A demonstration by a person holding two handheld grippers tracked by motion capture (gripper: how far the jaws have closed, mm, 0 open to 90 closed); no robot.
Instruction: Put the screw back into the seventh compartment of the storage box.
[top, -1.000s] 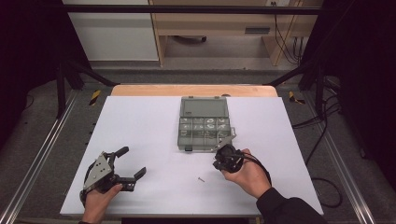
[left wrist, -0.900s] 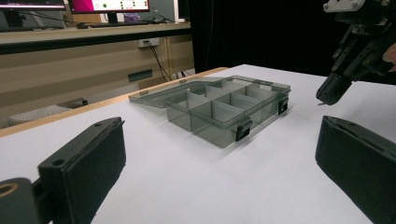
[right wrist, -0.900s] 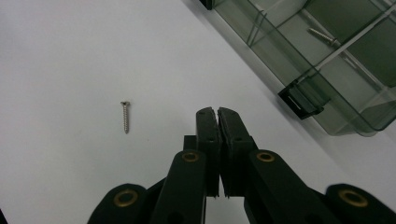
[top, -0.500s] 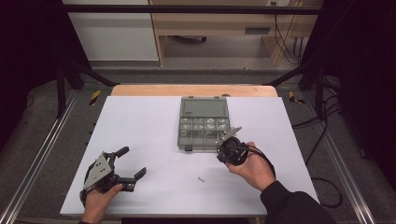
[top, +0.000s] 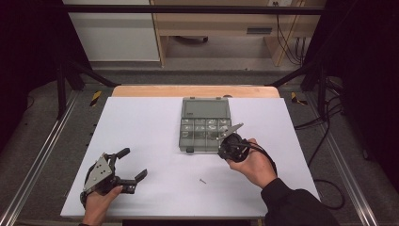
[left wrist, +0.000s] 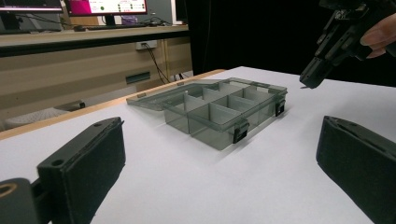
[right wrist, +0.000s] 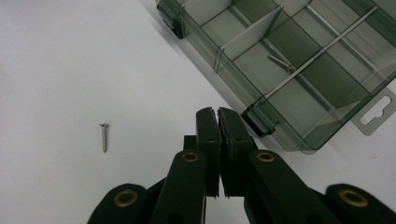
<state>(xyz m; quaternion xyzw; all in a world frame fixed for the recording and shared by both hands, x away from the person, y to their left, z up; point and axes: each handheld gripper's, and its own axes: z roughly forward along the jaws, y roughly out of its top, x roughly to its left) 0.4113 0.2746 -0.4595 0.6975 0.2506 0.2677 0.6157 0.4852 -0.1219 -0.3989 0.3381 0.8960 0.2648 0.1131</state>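
At the left of the high view, the left gripper is held low over the white tabletop, near its front edge, with its jaws spread wide and nothing between them. It is well apart from the other things and no part in the work can be read from its pose.

Near the middle of the tabletop, closer to the front, a single small screw lies loose; in the right gripper view the screw is seen lying flat on the white surface, to the left of the jaw tips and apart from them.

Farther back stands the compartment box of smoky clear plastic, with its lid opened flat away from the person. At least one more screw can be seen in one of its compartments.

At the right, the right gripper is held just beside the box's front right corner, its jaws pressed together. Whether anything tiny is pinched between the pads cannot be told.

The step in hand is judged to be the sorting of screws into the box. If the right gripper is empty, the next move calls for the jaws to be opened, brought down over the loose screw, and closed squarely across its thin shank, which will be hard to lift off a flat surface.
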